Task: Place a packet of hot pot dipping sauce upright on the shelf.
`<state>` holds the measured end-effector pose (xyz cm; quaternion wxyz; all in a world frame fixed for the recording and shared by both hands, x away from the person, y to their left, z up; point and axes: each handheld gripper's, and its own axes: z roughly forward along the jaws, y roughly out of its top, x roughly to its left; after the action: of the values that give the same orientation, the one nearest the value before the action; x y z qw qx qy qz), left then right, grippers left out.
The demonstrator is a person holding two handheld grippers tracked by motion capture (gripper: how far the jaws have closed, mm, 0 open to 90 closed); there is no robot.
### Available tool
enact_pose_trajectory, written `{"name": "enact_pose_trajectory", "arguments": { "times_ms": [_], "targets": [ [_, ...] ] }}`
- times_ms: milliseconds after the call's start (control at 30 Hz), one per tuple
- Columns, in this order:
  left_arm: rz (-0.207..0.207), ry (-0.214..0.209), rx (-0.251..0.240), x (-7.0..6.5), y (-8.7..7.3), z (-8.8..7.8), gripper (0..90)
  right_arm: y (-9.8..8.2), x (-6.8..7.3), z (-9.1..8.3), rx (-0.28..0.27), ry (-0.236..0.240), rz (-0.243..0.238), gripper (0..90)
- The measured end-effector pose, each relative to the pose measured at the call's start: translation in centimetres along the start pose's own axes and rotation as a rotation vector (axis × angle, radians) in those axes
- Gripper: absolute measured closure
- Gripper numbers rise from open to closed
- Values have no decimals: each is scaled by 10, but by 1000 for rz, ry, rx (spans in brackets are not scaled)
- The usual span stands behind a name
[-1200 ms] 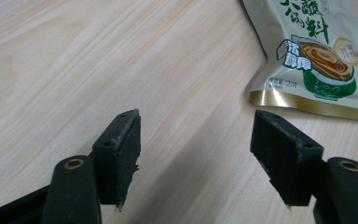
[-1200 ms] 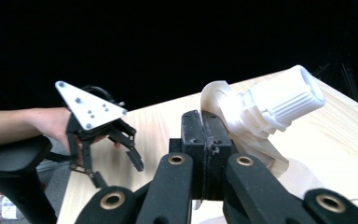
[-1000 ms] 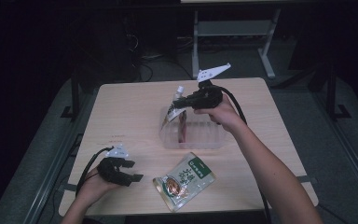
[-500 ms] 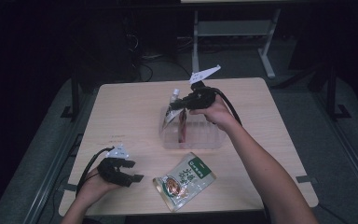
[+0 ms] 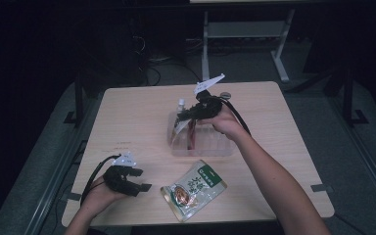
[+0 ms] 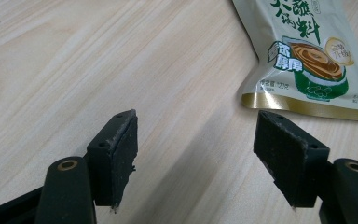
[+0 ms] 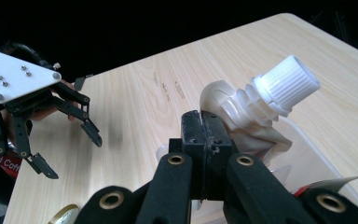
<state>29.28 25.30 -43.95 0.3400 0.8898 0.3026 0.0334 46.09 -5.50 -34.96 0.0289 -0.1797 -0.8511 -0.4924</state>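
Fingers [image 7: 205,140] of the right gripper [image 5: 192,113] are seen pressed tightly together, pinching the top edge of a soft spouted pouch [image 7: 254,121] just beside its ribbed neck. The pouch is pale and crumpled, with a white ridged screw cap [image 7: 286,84] tilted up and away; red print is seen lower on it in the high view. It is held upright over a clear plastic container [image 5: 210,144] at the middle of the wooden table [image 5: 127,117], its lower end reaching down inside the walls. The right forearm is stretched forward from the near edge, the hand wrapped around the gripper's body, which is pointed down and to the left. Nearer the person, a green snack packet [image 5: 194,190] is laid flat on the table. The left gripper [image 5: 136,182] is rested low at the near left corner, its pads [image 6: 121,149] spread wide apart over bare wood, with nothing between them.
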Motion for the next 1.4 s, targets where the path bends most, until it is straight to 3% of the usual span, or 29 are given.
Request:
{"name": "enact_pose_trajectory", "arguments": {
  "times_ms": [700, 867, 933, 1067, 1100, 1400],
  "targets": [
    [0, -4, 0, 0, 0, 1, 301, -3, 3, 15, 58, -14, -19, 883],
    [3, -4, 0, 0, 0, 1, 301, -2, 4, 15, 47, -21, -26, 864],
    [-7, -4, -7, 0, 0, 1, 301, 0, 7, 11, 26, -17, -7, 819],
    [-6, -3, -7, 0, 0, 1, 302, 2, 9, 5, 10, -27, -14, 757],
    [-10, -7, -10, 0, 0, 1, 301, 3, 11, 0, 0, -30, -10, 699],
    [-26, -17, -19, 0, 0, 1, 299, 6, 27, -24, -18, -48, -23, 489]
  ]
}}
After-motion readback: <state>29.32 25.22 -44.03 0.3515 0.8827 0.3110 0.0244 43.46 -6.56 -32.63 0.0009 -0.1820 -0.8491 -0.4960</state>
